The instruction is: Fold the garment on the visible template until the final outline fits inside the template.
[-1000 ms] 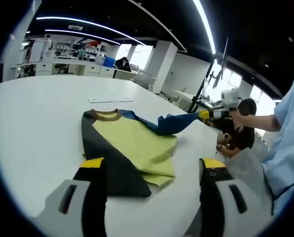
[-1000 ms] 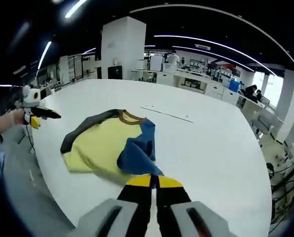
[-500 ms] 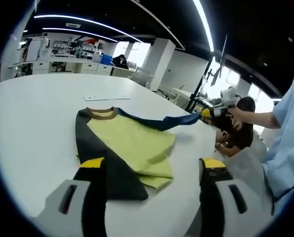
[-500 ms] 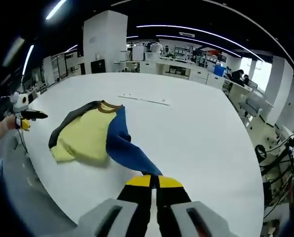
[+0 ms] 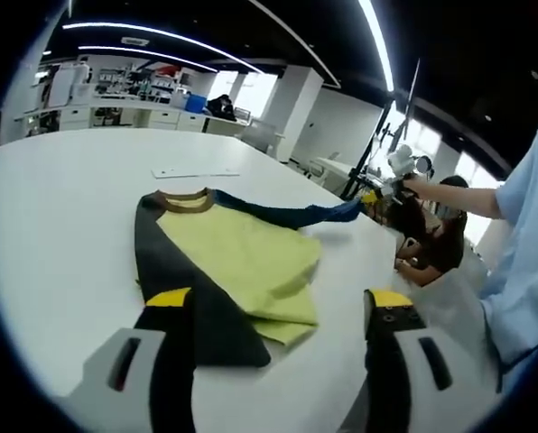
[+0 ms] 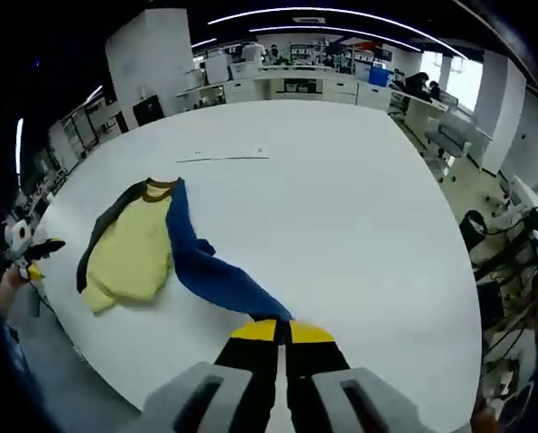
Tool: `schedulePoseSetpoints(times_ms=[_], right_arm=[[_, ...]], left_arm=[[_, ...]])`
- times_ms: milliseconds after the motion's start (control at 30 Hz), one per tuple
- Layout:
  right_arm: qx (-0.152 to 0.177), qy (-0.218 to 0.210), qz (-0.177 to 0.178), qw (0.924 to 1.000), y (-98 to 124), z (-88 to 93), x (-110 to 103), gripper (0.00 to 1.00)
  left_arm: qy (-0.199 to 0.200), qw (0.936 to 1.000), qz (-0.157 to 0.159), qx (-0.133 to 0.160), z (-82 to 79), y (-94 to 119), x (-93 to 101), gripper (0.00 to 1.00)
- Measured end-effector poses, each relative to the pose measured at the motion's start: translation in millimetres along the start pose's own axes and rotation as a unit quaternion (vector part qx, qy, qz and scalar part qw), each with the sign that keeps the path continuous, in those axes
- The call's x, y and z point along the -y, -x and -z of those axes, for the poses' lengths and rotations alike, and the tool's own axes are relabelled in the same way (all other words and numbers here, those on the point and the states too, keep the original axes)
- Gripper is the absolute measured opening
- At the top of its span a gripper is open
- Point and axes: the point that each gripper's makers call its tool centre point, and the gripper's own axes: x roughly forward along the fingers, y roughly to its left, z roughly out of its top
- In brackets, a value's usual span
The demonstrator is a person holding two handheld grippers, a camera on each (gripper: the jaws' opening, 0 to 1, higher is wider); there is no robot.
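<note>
While the left gripper [image 5: 273,311] is hovering with fingers apart, the right gripper [image 6: 281,331] is clamping the shirt's [image 6: 129,248] blue sleeve [image 6: 217,281], stretching it flat across the bench [image 6: 341,234] for folding.

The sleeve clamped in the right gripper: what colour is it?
Blue; the sleeve is pulled out from the yellow body by the right gripper. Best seen in the right gripper view.

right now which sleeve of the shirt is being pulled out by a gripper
The blue sleeve, stretched away from the yellow body of the shirt and clamped in the right gripper. The dark grey sleeve lies flat, ungripped.
</note>
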Motion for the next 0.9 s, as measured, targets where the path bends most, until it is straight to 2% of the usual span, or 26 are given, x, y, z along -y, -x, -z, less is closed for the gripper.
schedulePoseSetpoints(times_ms=[33, 100, 133, 233, 300, 333, 500, 567, 733, 900], right_arm=[[-0.007, -0.008, 0.004, 0.9999, -4.2, -1.9, 9.7, 0.0], [-0.019, -0.046, -0.001, 0.9988, -10.6, -1.6, 16.4, 0.0], [-0.029, -0.069, -0.006, 0.9972, -16.4, -3.4, 26.3, 0.0], [-0.05, -0.083, 0.002, 0.9953, -26.5, -2.1, 41.5, 0.0], [-0.059, -0.108, 0.006, 0.9924, -26.4, 1.9, 40.9, 0.0], [-0.051, -0.108, 0.012, 0.9928, -26.6, -0.4, 43.9, 0.0], [-0.055, -0.123, 0.018, 0.9907, -31.6, -2.7, 50.6, 0.0], [-0.066, -0.124, 0.023, 0.9897, -39.7, -2.9, 62.4, 0.0], [-0.078, -0.116, 0.038, 0.9894, -46.3, -6.1, 71.0, 0.0], [-0.1, -0.119, 0.046, 0.9868, -68.8, -8.5, 91.5, 0.0]], left_arm=[[0.001, 1.0, 0.0, 0.0, 0.2, -0.4, 0.0, 0.74], [0.002, 1.0, 0.0, -0.003, 1.9, -1.7, 0.2, 0.74], [0.002, 1.0, 0.0, -0.004, 2.6, -2.2, 0.1, 0.74], [0.004, 1.0, 0.0, -0.008, 4.0, -2.9, -0.5, 0.74], [0.005, 0.9999, -0.001, -0.01, 4.5, -3.0, -1.6, 0.74], [0.006, 0.9999, -0.002, -0.01, 4.4, -3.0, -2.3, 0.74], [0.012, 0.9998, -0.006, -0.013, 4.7, -6.2, -5.6, 0.74], [0.014, 0.9998, -0.007, -0.015, 5.1, -8.4, -6.3, 0.74], [0.017, 0.9996, -0.006, -0.02, 5.5, -13.0, -7.2, 0.74], [0.022, 0.9995, -0.007, -0.024, 6.5, -17.8, -8.4, 0.74]])
